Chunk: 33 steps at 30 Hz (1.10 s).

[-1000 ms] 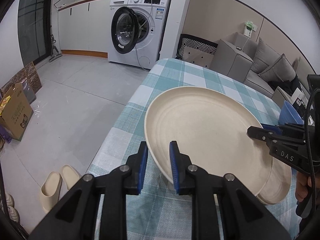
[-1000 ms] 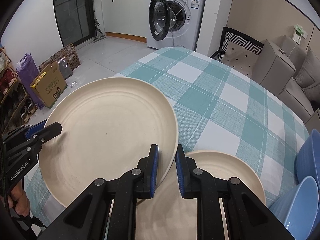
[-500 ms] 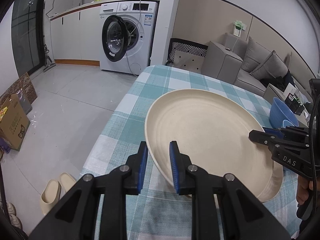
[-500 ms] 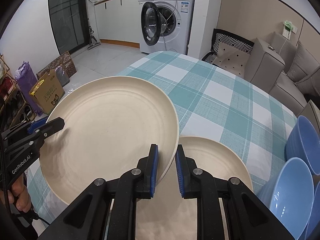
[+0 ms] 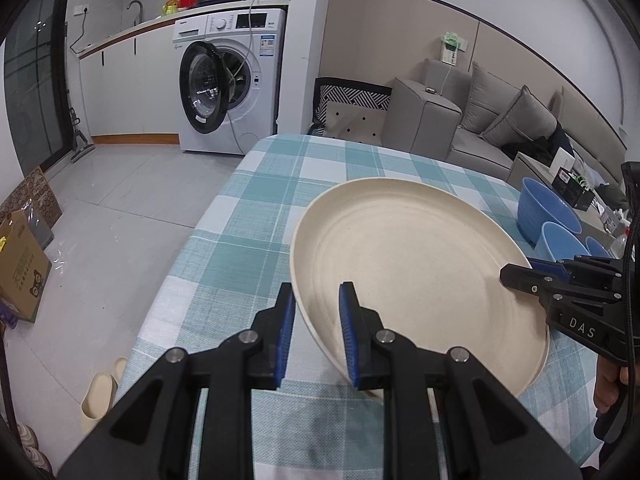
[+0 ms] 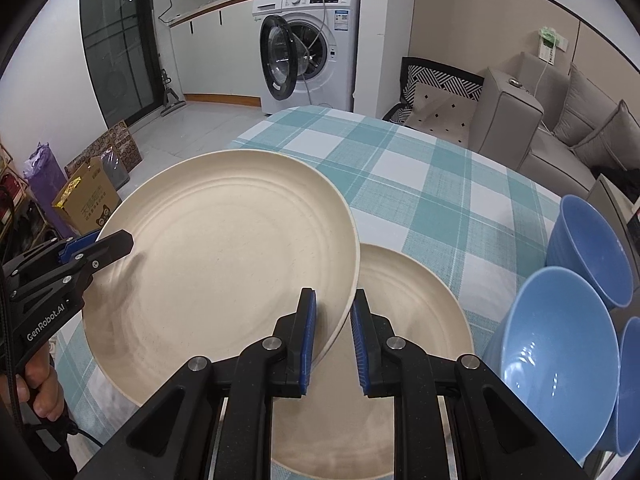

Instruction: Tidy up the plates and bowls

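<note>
I hold one large cream plate between both grippers, tilted above the checked tablecloth. My left gripper is shut on its near rim and shows at the left of the right wrist view. On the opposite rim my right gripper is shut too, and it enters the left wrist view from the right. A second cream plate lies flat on the table, partly under the held one. Three blue bowls stand at the right.
The table's left edge drops to a tiled floor with slippers and a cardboard box. A washing machine with its door open stands beyond the far end. A grey sofa runs along the right wall.
Both grippers have carried the plate to the right along the table and slightly up. The blue bowls have come into view, and the held plate now overlaps the second plate more.
</note>
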Available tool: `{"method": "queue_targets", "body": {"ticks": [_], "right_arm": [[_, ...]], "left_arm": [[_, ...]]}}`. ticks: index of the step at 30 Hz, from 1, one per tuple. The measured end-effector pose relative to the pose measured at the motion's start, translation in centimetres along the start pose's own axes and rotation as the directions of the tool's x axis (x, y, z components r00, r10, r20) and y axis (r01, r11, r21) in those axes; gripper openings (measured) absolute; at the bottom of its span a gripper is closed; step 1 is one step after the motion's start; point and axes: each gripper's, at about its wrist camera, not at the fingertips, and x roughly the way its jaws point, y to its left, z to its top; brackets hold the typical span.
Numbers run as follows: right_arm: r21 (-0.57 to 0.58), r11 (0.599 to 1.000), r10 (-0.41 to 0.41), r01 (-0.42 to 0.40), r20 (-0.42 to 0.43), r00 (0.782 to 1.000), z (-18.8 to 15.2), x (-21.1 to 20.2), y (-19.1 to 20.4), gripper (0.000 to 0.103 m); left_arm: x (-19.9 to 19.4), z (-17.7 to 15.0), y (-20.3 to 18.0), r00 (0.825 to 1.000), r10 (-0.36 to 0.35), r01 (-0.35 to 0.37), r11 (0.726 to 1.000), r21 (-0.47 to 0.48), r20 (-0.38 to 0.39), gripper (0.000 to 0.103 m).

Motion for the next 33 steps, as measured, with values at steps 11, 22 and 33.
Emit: {"method": "queue_targets", "body": {"ticks": [11, 22, 33], "right_arm": [[0.046, 0.999, -0.017, 0.018, -0.009, 1.0, -2.3, -0.4, -1.9, 0.018], [0.084, 0.996, -0.024, 0.026, -0.017, 1.0, -4.1, -0.5, -3.4, 0.018], [0.122, 0.992, -0.029, 0.033, -0.028, 0.999, -5.9, -0.3, -4.4, 0.018]], "left_arm": [[0.6, -0.5, -2.2, 0.999, -0.027, 0.028, 0.999, 0.044, -0.02, 0.02], [1.6, -1.0, -3.5, 0.997, -0.062, 0.064, 0.996, 0.06, -0.046, 0.02], [2.6, -1.6, -4.8, 0.995, -0.07, 0.076, 0.994, 0.084, -0.065, 0.02]]}}
